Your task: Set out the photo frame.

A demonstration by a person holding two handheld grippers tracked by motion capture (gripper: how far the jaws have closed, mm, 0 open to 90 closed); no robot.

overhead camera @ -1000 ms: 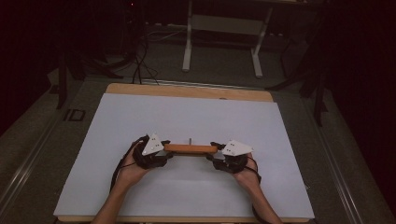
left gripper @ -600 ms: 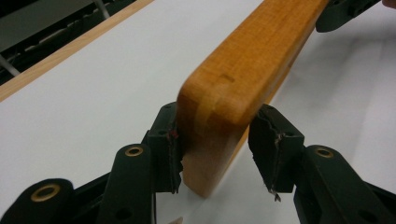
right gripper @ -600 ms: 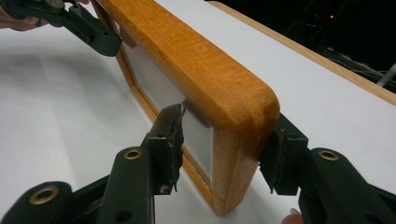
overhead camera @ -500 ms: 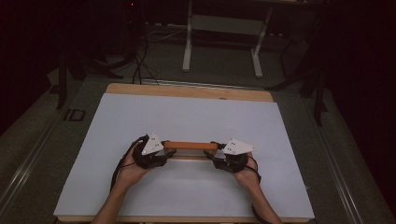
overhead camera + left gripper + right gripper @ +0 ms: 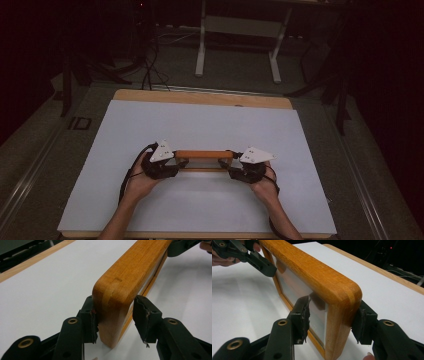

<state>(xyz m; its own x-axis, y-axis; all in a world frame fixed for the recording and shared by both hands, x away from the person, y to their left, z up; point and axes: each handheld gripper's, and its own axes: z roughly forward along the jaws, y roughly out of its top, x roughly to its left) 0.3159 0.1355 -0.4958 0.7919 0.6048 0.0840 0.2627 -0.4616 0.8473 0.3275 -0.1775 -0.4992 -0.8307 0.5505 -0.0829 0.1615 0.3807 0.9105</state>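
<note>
Frame position: a wooden frame (image 5: 203, 156) is held upright on its long edge near the front middle of the white worktop (image 5: 200, 125), between the two tools
Left tool (image 5: 114, 315): set around the frame's left end; one pad touches the wood, the other is seen standing slightly apart, so no firm pinch is made there
Right tool (image 5: 332, 320): set around the opposite corner; the far pad is pressed on the outer face, the near pad is seen close to the inner side, and whether it presses cannot be told
Reason for hold: both ends are bracketed, so the frame is judged kept from tipping
Frame appearance: orange-brown wood, rounded corners, visible joints, a pale panel set inside
</note>
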